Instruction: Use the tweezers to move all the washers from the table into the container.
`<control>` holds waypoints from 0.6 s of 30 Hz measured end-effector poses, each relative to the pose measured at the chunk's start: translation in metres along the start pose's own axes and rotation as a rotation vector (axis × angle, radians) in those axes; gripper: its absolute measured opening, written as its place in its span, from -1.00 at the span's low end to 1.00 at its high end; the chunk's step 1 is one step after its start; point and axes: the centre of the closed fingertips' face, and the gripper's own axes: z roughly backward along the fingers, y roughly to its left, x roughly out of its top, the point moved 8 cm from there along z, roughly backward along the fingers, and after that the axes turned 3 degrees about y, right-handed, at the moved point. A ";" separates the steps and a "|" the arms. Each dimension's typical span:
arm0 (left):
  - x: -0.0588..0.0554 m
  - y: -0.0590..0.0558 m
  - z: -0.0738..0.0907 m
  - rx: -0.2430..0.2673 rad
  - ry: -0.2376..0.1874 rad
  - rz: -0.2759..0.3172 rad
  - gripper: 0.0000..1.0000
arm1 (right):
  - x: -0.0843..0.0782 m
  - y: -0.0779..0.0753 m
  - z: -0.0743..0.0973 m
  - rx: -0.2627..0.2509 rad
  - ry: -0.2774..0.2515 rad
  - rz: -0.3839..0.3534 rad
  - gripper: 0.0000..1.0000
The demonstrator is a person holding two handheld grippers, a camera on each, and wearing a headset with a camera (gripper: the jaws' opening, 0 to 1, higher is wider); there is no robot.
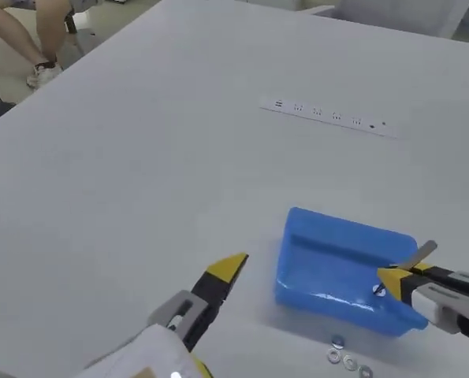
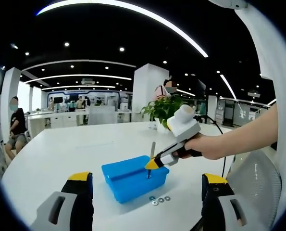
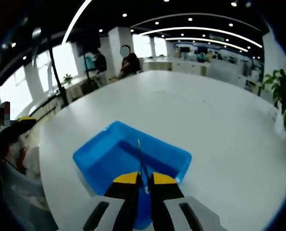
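Standing near upright — tweezers (image 2: pixel 152 150), tips down into container (image 2: pixel 126 186).

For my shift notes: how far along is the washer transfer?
Done: no washer can be made out lying in the blue container. In hand: the right gripper, jaws shut on the tweezers, holds what looks like a washer over it. Left: about four washers lie on the table beside it.

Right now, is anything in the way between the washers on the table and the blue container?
Nothing visible does. The washers lie on bare table beside the blue container; only its low wall must be cleared. The right gripper holds tweezers over it.
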 end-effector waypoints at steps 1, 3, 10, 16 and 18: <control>0.000 0.001 0.000 0.009 0.001 -0.009 0.88 | 0.000 0.000 -0.001 0.002 -0.001 -0.008 -0.91; 0.000 0.002 0.001 0.017 0.002 -0.013 0.85 | 0.001 0.001 -0.003 -0.004 0.006 0.002 -0.91; 0.000 0.002 -0.002 -0.020 -0.016 0.065 0.94 | -0.002 -0.001 -0.003 -0.028 -0.001 -0.008 -0.90; -0.002 0.001 -0.001 -0.035 0.000 0.067 0.89 | 0.000 -0.005 0.000 -0.031 -0.023 -0.017 -0.90; 0.001 0.002 0.000 -0.042 -0.029 0.087 0.90 | 0.003 -0.002 0.004 -0.012 -0.040 -0.023 -0.91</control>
